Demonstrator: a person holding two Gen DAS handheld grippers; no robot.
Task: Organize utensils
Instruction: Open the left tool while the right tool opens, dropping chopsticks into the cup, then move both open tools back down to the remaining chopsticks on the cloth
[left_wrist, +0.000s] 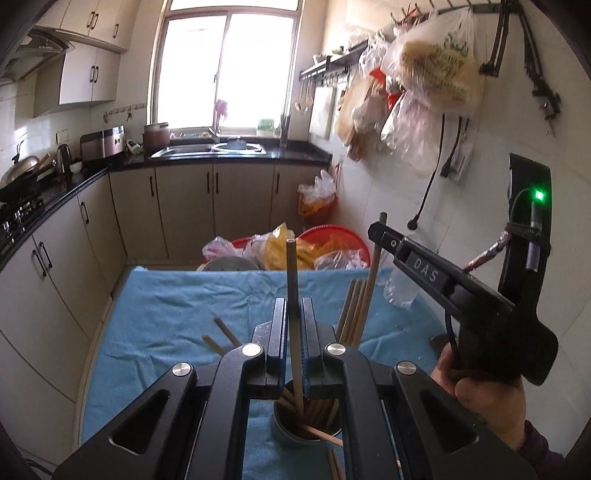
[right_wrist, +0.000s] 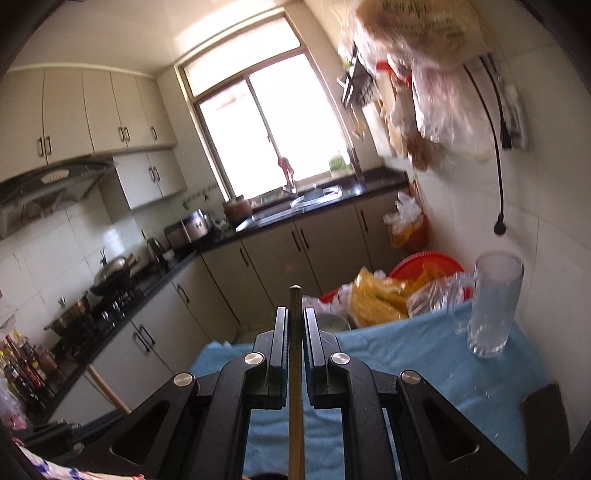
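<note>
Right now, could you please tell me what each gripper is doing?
Left gripper: shut on a chopstick above the metal cup.
Right gripper: shut on another chopstick.

From my feed: the towel (left_wrist: 166, 306) over the table is plain light blue, no pattern. Both grippers, left gripper (left_wrist: 294, 332) and right gripper (right_wrist: 295, 339), are matte black with silver rivets. The chopsticks (left_wrist: 356, 310) are tan wood with darker tips, the basin (left_wrist: 332, 240) off the far edge is red, and the countertop (left_wrist: 236, 157) is glossy black.
</note>
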